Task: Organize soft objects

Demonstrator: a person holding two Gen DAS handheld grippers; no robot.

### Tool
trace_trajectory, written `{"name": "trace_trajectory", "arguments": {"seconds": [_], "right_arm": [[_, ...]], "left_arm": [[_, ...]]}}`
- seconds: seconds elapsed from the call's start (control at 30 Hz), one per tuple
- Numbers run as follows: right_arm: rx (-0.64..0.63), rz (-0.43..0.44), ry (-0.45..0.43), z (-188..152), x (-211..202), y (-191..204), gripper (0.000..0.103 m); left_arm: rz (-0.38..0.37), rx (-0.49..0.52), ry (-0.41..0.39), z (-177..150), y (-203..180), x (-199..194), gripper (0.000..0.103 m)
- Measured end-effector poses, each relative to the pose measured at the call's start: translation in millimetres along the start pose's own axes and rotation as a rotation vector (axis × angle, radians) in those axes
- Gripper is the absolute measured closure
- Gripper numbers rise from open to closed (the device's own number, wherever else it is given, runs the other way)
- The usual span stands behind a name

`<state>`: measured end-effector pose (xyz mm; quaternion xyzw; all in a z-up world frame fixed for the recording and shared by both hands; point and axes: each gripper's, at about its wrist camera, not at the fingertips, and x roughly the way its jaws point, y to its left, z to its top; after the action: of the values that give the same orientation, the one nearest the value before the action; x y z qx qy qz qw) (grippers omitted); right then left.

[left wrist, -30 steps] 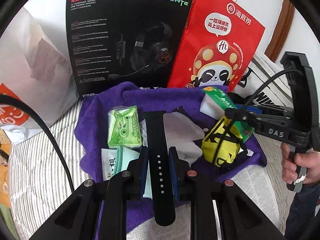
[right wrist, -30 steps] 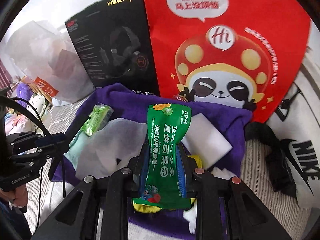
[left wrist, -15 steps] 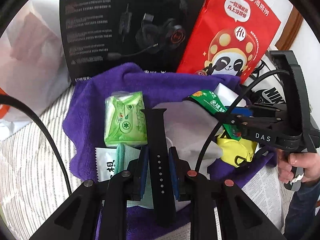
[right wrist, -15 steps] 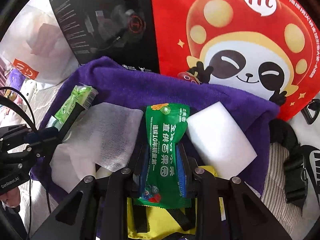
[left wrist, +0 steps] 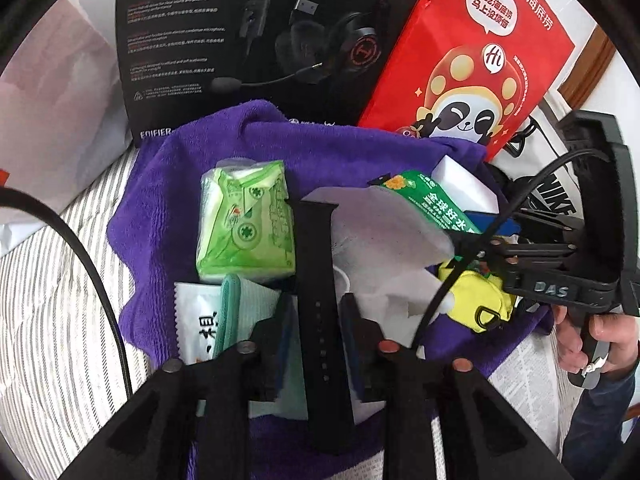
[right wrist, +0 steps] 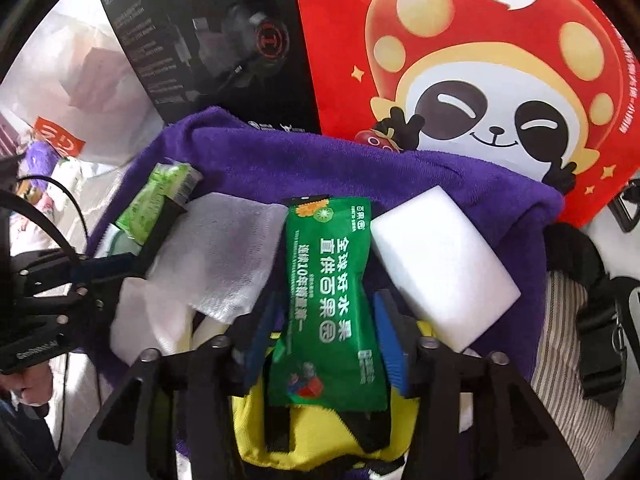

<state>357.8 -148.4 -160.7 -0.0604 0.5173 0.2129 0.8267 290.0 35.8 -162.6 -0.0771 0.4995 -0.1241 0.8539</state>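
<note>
**Both grippers easing off over the purple towel**

While both tools hang low over the bed, we see the black headset box and the red panda bag standing upright behind everything. Spread in front of them lies the purple towel, which carries the soft things. On it we find a white cloth in the middle, a white sponge block toward the right edge, and a light green tissue pack on the left. A yellow pouch sits under the right tool.

Our left gripper has just been widening; the black watch strap runs between its fingers, and small gaps show on both sides. Our right gripper has also just been spreading, and its blue pads now stand clear of the green snack packet, which lies on the pouch and the towel.
</note>
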Motion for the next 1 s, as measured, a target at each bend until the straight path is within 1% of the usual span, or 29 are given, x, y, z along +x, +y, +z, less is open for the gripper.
{"name": "trace_trajectory", "arguments": {"seconds": [0.1, 0.2, 0.27, 0.4, 0.47, 0.5, 0.53, 0.57, 0.63, 0.67, 0.7, 0.73, 0.77, 0.87, 0.93, 1.0], "right_arm": [[0.006, -0.021, -0.02, -3.9, -15.6, -0.7, 0.038], [0.012, -0.019, -0.043, -7.2, -30.9, -0.3, 0.037], [0.02, -0.023, -0.054, -11.3, -42.3, -0.1, 0.037], [0.048, -0.041, -0.068, -26.9, -65.4, -2.6, 0.037], [0.061, -0.044, -0.083, -39.9, -78.5, -0.8, 0.033], [0.069, -0.044, -0.089, -44.6, -83.4, 0.9, 0.028], [0.075, -0.046, -0.094, -47.7, -86.0, 1.7, 0.025], [0.082, -0.049, -0.102, -53.5, -91.4, 3.4, 0.024], [0.1, -0.053, -0.115, -65.4, -103.1, 6.5, 0.023], [0.108, -0.056, -0.121, -68.6, -105.8, 9.5, 0.022], [0.12, -0.061, -0.129, -75.1, -112.6, 10.9, 0.019], [0.126, -0.066, -0.132, -77.4, -113.4, 13.8, 0.015], [0.133, -0.08, -0.134, -84.1, -120.8, 15.3, 0.014], [0.144, -0.121, -0.128, -99.2, -135.8, 25.2, 0.006], [0.146, -0.132, -0.143, -111.8, -151.4, 32.5, 0.001], [0.164, -0.129, -0.16, -123.5, -164.5, 36.7, 0.0]], "left_arm": [[0.001, 0.0, -0.004, -3.8, 0.9, -7.2, 0.074], [0.007, 0.008, -0.018, -5.6, -1.8, -18.9, 0.071], [0.012, 0.008, -0.028, -6.8, -3.2, -25.8, 0.061], [0.023, 0.017, -0.056, -13.7, -9.6, -44.5, 0.051], [0.03, 0.028, -0.063, -18.2, -15.3, -52.4, 0.038], [0.038, 0.031, -0.067, -20.7, -17.2, -56.2, 0.036], [0.048, 0.038, -0.075, -24.2, -21.0, -61.4, 0.032], [0.051, 0.041, -0.078, -26.1, -23.0, -63.5, 0.027], [0.051, 0.04, -0.087, -33.6, -28.2, -72.6, 0.02], [0.05, 0.036, -0.091, -37.1, -29.4, -77.0, 0.019], [0.05, 0.032, -0.098, -41.6, -30.8, -82.2, 0.018], [0.051, 0.027, -0.101, -45.9, -32.8, -87.0, 0.013], [0.058, 0.019, -0.102, -50.8, -34.6, -92.9, 0.007], [0.101, 0.013, -0.109, -64.3, -45.4, -108.4, 0.006], [0.128, 0.028, -0.126, -76.3, -56.4, -124.6, 0.006], [0.141, 0.015, -0.145, -86.0, -64.5, -139.1, 0.006]]}}
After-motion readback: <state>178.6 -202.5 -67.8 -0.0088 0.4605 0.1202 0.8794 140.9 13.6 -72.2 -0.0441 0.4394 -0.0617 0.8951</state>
